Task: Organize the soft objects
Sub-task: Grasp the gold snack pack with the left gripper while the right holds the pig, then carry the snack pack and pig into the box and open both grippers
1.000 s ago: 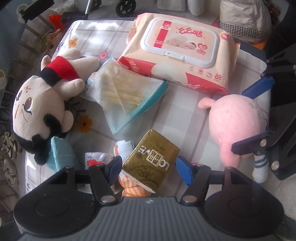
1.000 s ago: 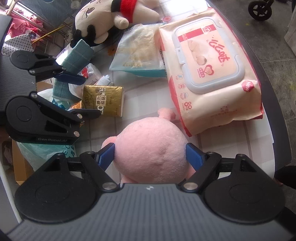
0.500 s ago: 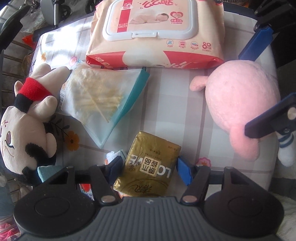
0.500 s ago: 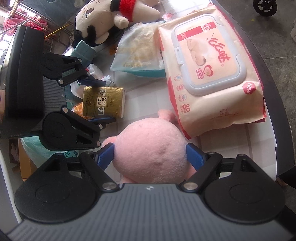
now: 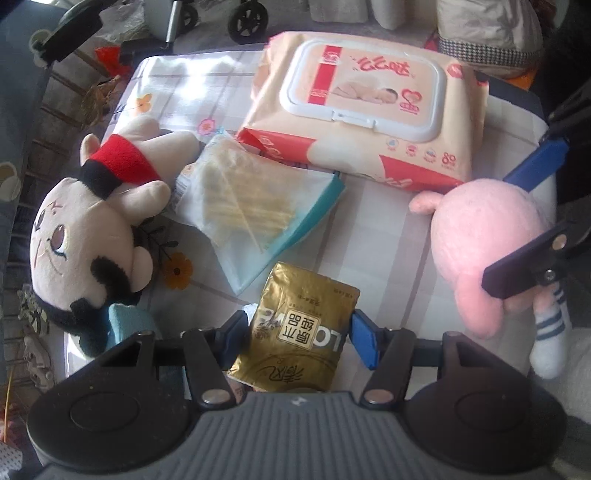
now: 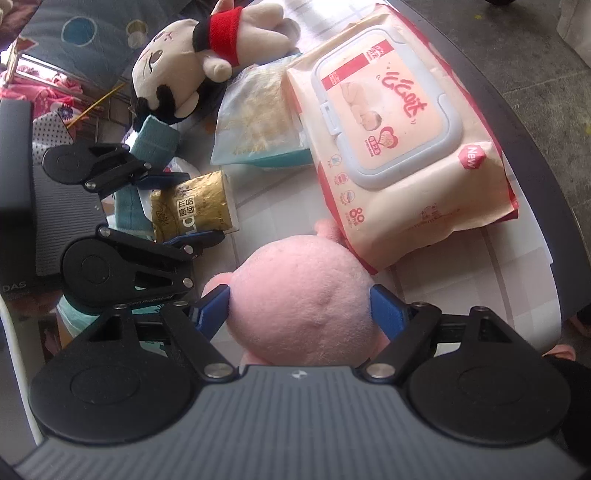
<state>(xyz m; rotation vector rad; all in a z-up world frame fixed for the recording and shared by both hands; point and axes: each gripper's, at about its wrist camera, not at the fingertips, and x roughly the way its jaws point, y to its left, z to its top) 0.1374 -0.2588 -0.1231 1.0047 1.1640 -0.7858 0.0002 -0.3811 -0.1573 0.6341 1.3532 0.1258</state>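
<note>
My left gripper [image 5: 299, 334] is shut on a gold tissue pack [image 5: 299, 332] and holds it over the table's near edge; the pack also shows in the right wrist view [image 6: 192, 210]. My right gripper [image 6: 301, 308] is shut on a pink plush toy [image 6: 303, 299], which sits at the right in the left wrist view [image 5: 487, 243]. A doll with a red band [image 5: 92, 225] lies at the left. A clear bag of yellow sticks [image 5: 251, 210] lies in the middle. A large wet-wipes pack [image 5: 369, 110] lies at the back.
The table has a checked floral cloth [image 5: 184, 88]. A teal cloth [image 5: 125, 321] lies under the doll's head near the left edge. Pram wheels [image 5: 247, 22] and bags stand on the floor behind the table. The table's dark rim [image 6: 535, 155] curves on the right.
The left gripper has pulled back and turned with the gold pack, so the table's far end is again in view. The right gripper still holds the pink toy and has shifted slightly.
</note>
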